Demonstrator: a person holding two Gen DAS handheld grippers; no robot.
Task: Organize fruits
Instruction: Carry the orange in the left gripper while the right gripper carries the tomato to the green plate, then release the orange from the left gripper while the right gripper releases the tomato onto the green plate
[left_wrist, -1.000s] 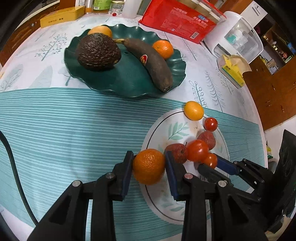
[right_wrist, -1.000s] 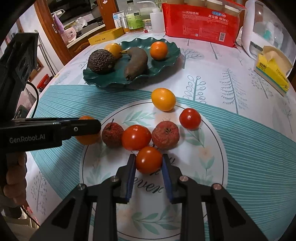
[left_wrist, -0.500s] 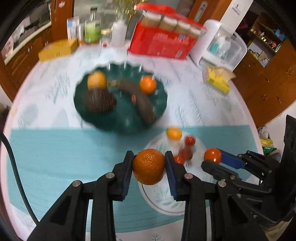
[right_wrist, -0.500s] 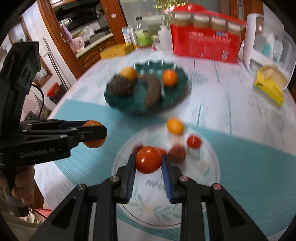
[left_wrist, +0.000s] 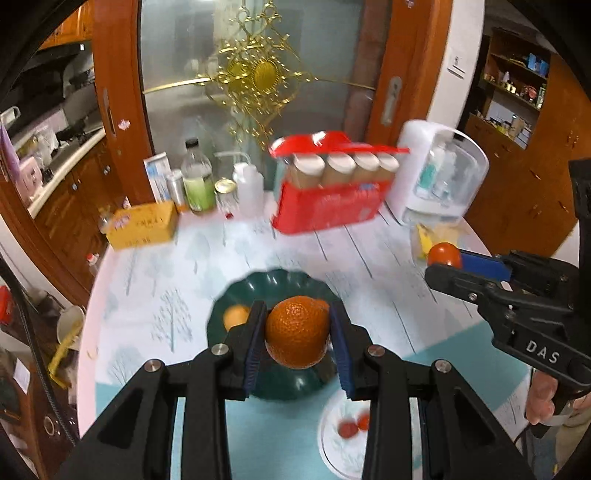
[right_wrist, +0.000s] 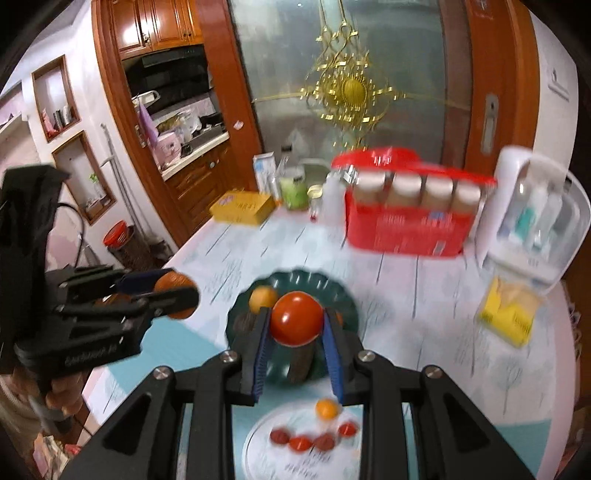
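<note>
The left gripper (left_wrist: 297, 338) is clamped on a mandarin orange (left_wrist: 296, 331), and the right gripper (right_wrist: 296, 326) is clamped on a red tomato (right_wrist: 296, 322) — both fruits are held in the air above the table. Below them lies the white leaf-patterned plate (right_wrist: 258, 439) with small red fruits and one yellow-orange one, and beyond it the dark green scalloped plate (right_wrist: 347, 295), which carries a pale orange fruit (right_wrist: 261, 298).

The risk, as I judge it, is a round fruit slipping out of the pads, since each is pinched only at its sides; a drop from here could send it rolling off the table, and too hard a squeeze could split the tomato.

Both views are motion-blurred — the fruits on either plate are hard to identify, and the grippers hide most of the green plate's contents. Farther back stand a red box (right_wrist: 404, 229) and bottles.
</note>
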